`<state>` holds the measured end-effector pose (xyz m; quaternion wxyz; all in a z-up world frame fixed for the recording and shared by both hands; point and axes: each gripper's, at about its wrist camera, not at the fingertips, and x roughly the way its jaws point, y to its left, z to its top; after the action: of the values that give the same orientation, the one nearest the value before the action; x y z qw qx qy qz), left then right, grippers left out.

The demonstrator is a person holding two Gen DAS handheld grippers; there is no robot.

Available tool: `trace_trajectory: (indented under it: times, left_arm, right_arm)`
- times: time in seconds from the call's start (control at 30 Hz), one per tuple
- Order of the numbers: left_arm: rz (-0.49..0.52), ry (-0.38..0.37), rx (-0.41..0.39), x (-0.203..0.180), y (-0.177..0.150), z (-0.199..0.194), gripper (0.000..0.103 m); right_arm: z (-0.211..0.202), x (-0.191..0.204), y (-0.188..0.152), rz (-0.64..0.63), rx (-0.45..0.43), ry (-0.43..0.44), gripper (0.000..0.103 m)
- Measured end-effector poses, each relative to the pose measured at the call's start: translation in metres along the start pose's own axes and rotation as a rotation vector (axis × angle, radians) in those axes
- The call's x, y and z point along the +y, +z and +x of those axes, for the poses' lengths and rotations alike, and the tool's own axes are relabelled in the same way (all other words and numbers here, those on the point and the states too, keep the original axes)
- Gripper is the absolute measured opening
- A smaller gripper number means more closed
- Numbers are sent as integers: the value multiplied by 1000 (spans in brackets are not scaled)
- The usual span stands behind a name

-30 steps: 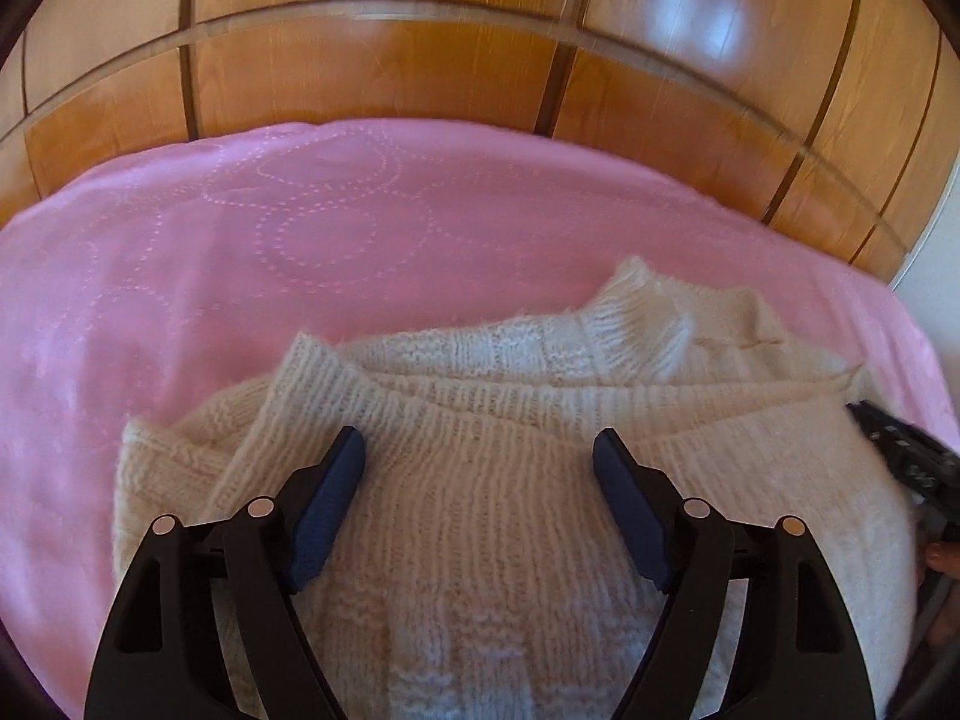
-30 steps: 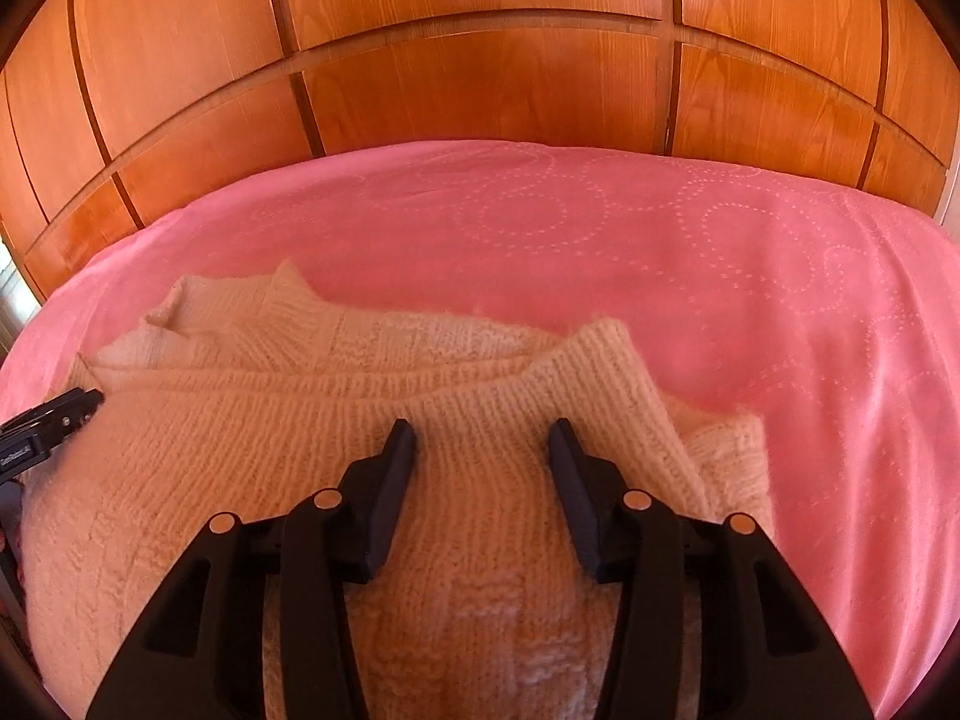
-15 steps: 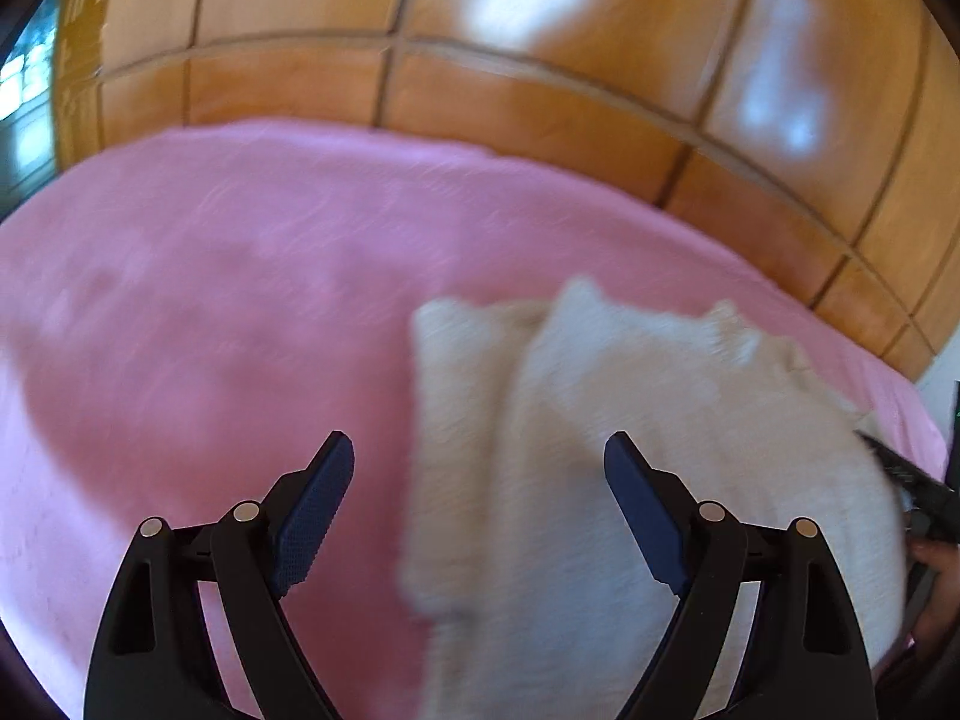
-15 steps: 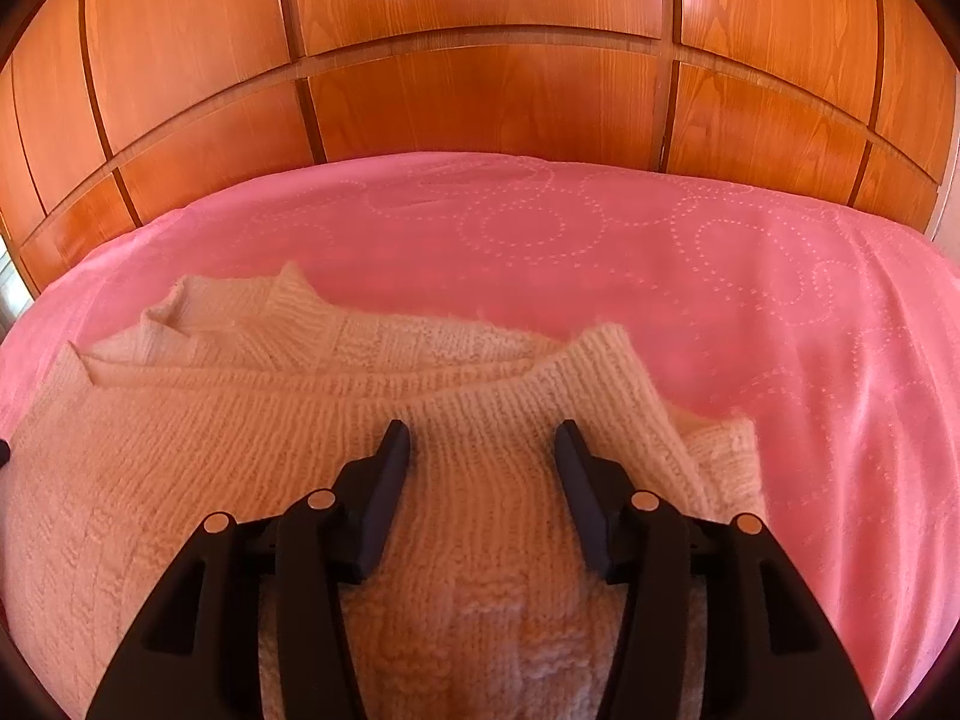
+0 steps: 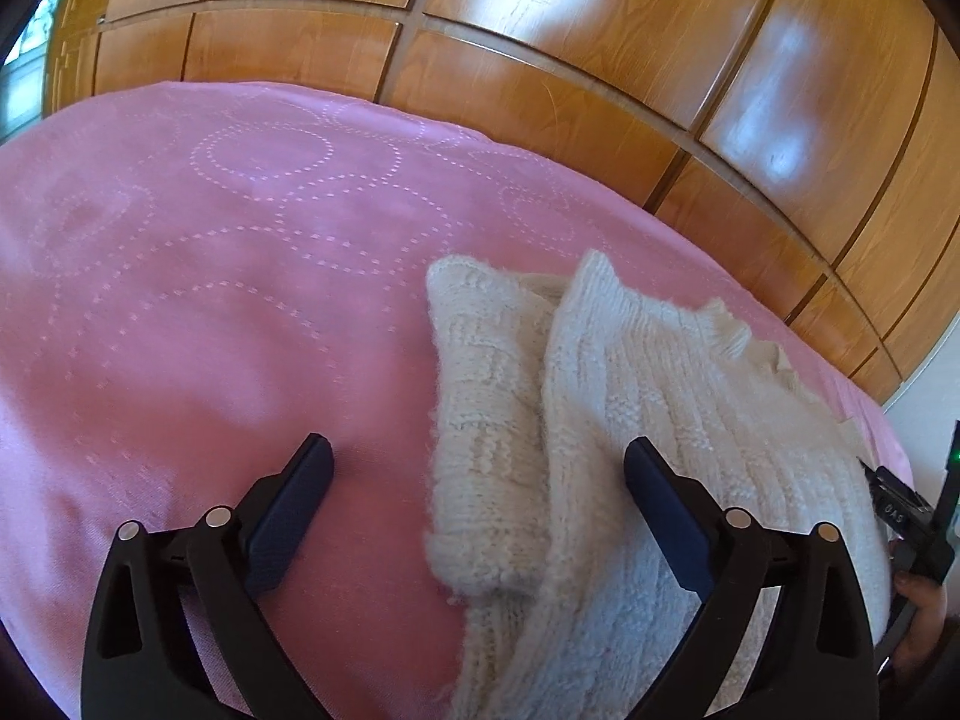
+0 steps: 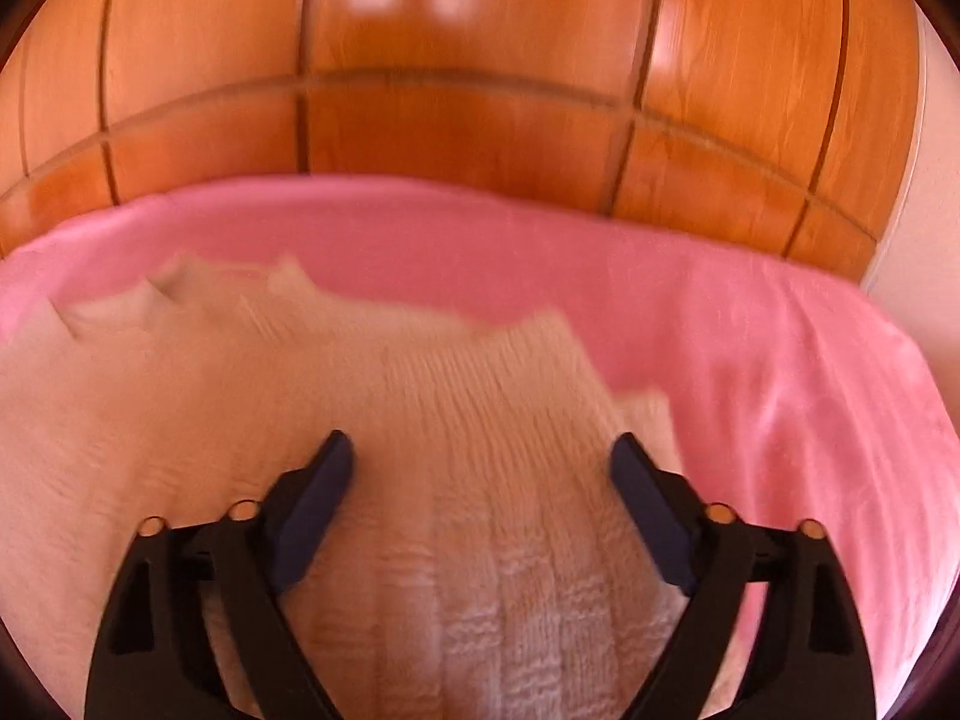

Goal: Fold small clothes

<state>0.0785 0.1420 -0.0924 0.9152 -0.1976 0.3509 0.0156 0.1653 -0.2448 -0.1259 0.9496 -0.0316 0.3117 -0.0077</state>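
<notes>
A cream knitted sweater lies folded on the pink bedspread. My left gripper is open and empty, straddling the sweater's left edge: its left finger is over the bedspread, its right finger over the knit. In the right wrist view the same sweater fills the lower left, blurred. My right gripper is open and empty, with both fingers over the sweater's right part. The right gripper also shows at the far right edge of the left wrist view.
A glossy wooden panelled wall rises behind the bed; it also shows in the right wrist view. Pink bedspread lies to the right of the sweater. A white wall strip is at the far right.
My left gripper has swung left, off the middle of the sweater to its left edge. My right gripper has opened wider and is moving, blurring its view.
</notes>
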Motion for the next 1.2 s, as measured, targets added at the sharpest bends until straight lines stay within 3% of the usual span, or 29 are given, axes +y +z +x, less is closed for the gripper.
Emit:
trace_trajectory:
  times: [0.07,0.13,0.23,0.4,0.57,0.8,0.93,1.07,1.2]
  left_arm:
    - [7,1,6,-1,0,1,99]
    - [5,-4,4,-1,0,1,99]
    - [3,-8,0,0,-1,0,99]
    - [3,-8,-1,-1,-1,0,99]
    - [4,-7,-1,-1,-1,0,99]
    - [1,-13,-4,-1,-1,0,99]
    - [1,-14,-5,-1,-1,0,99]
    - [-3,-18,-7,0,-1,-1,99]
    - [-13,2,12,-3,-2,-7,99]
  right_arm:
    - [7,-9,3,57,26,9,99]
    - [12,-19,2,111,44,44,100]
    - [2,-24,-1,127,5,57,101]
    - [-36,-16,-13,92,-54,-22,101]
    - [-70,-8,-31,20,-45,28,101]
    - [-96,6,-57,-57,-39,26,101]
    - [-105,5,-71,-45,-29,37,101]
    - [-101,5,-81,-70,15,-29,101]
    - [-84,4,-97,-74,47,-9,101]
